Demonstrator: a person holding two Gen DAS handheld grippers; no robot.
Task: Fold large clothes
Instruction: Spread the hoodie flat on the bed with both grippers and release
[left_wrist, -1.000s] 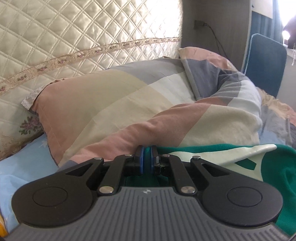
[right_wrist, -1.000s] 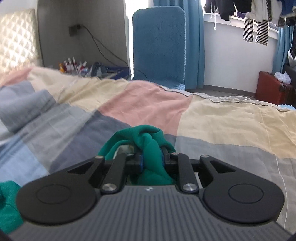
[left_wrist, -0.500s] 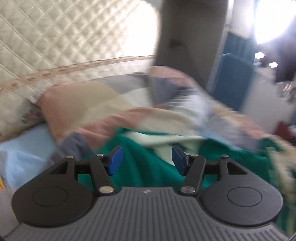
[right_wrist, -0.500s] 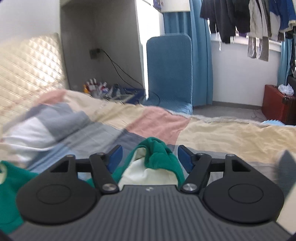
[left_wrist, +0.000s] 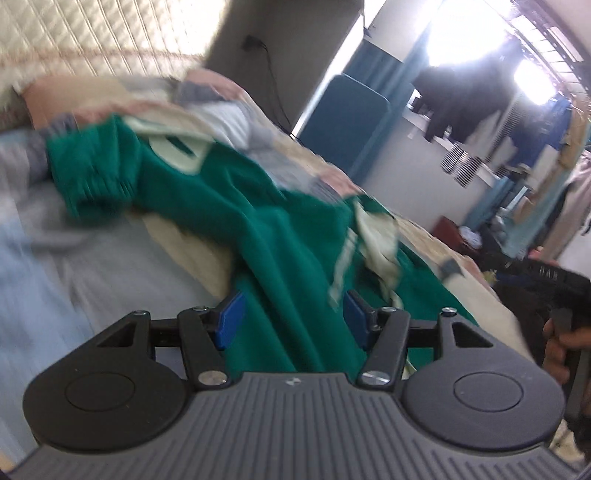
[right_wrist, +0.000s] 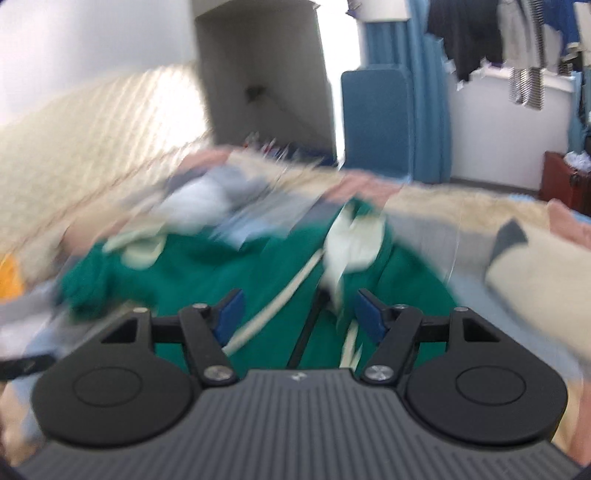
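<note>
A large green sweater (left_wrist: 258, 229) with cream panels and stripes lies spread across the bed; in the right wrist view the same green sweater (right_wrist: 266, 273) stretches from the left towards the middle. My left gripper (left_wrist: 293, 314) hangs above the sweater's near part, open, its blue pads apart and pressing on nothing. Above the sweater's near edge my right gripper (right_wrist: 299, 312) also stands open, with cloth showing below the gap but not pinched. Both views are blurred by motion.
A patchwork quilt (right_wrist: 443, 206) covers the bed, with a quilted headboard (left_wrist: 92, 37) behind it. A blue chair (right_wrist: 376, 122) stands past the bed, clothes hang by the window (left_wrist: 472, 96), and a hand on the other gripper's black handle (left_wrist: 557, 332) shows at the right.
Both grippers let go of the green sweater and opened. They pulled back and rose, so the sweater now lies spread out in front of them.
</note>
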